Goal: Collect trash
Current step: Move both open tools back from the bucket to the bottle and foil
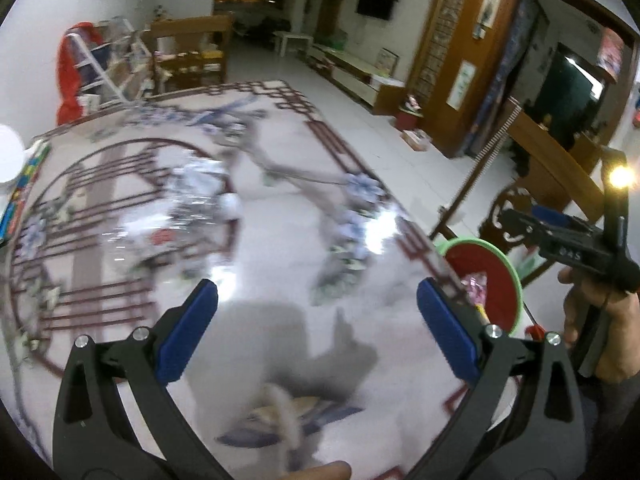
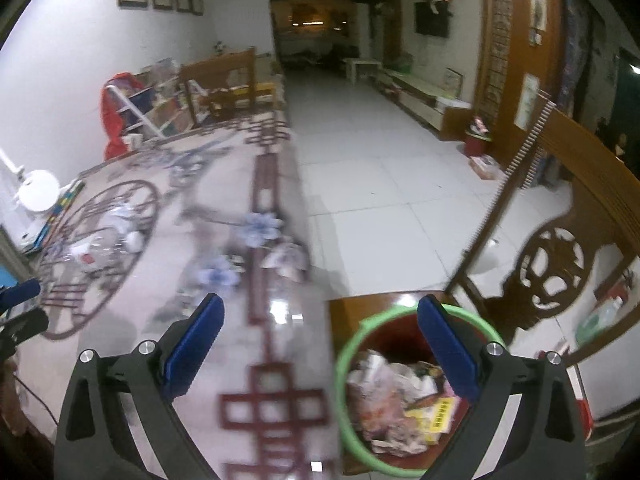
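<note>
My right gripper [image 2: 322, 340] is open and holds nothing. It hangs over the table edge, with its right finger above a red bin with a green rim [image 2: 348, 364]. The bin holds crumpled paper and a yellow packet [image 2: 438, 416]. My left gripper [image 1: 318, 312] is open and empty above the glossy patterned table [image 1: 280, 240]. A crumpled clear plastic wrapper [image 1: 192, 208] [image 2: 104, 248] lies on the table, far ahead of the left gripper. The same bin [image 1: 516, 280] shows past the left gripper's right finger. A blurred pale scrap [image 1: 280, 408] lies below the left gripper.
A carved wooden chair [image 2: 552, 272] stands to the right of the bin. A white lamp [image 2: 40, 190] and a colourful box [image 1: 20, 192] sit at the table's far left. A hand [image 1: 600, 320] grips the right tool. White tiled floor [image 2: 380, 184] lies beyond the table.
</note>
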`<state>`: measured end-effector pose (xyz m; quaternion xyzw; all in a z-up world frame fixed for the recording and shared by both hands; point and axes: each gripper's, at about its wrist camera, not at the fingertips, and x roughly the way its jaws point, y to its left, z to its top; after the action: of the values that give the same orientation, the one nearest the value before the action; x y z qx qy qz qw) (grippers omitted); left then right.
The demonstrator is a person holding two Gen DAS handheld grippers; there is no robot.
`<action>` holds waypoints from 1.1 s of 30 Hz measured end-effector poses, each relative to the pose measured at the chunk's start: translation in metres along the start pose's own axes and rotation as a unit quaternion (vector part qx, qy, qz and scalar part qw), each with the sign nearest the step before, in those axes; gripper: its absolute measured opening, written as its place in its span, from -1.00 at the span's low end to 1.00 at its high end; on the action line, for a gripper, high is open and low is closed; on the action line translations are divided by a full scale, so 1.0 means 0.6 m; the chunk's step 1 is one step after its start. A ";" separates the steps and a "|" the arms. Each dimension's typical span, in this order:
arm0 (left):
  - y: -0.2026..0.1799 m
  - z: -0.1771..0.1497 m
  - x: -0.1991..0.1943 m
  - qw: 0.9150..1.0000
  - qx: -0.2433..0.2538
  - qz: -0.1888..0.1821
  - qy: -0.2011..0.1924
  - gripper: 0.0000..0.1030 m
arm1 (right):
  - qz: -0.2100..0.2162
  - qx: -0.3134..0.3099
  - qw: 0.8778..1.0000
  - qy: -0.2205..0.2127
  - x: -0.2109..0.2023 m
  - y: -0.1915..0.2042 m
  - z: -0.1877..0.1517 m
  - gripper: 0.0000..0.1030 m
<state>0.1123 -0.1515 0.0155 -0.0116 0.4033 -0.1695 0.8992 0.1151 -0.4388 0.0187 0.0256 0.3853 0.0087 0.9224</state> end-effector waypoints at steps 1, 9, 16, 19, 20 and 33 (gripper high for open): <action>0.010 -0.001 -0.006 1.000 -0.003 0.004 -0.002 0.89 | 0.006 -0.006 1.000 0.001 0.002 0.016 0.003 0.82; 0.131 -0.019 -0.045 0.998 -0.044 0.053 -0.007 0.89 | 0.051 -0.061 0.997 0.008 0.021 0.151 0.022 0.82; 0.190 -0.026 -0.054 0.995 -0.064 0.070 -0.006 0.89 | 0.094 -0.094 0.991 0.023 0.050 0.243 0.032 0.82; 0.204 -0.024 -0.052 0.995 -0.065 0.075 -0.004 0.89 | 0.100 -0.105 0.989 0.026 0.061 0.267 0.032 0.82; 0.209 -0.022 -0.049 0.995 -0.065 0.076 -0.003 0.89 | 0.103 -0.109 0.988 0.028 0.067 0.274 0.032 0.82; 0.224 0.036 0.069 0.994 0.033 0.087 0.055 0.89 | 0.113 -0.135 0.983 0.052 0.118 0.297 0.056 0.82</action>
<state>0.1935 -0.0402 -0.0210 0.0627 0.4458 -0.1046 0.8868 0.1892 -0.2598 0.0016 -0.0560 0.4224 0.1660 0.8893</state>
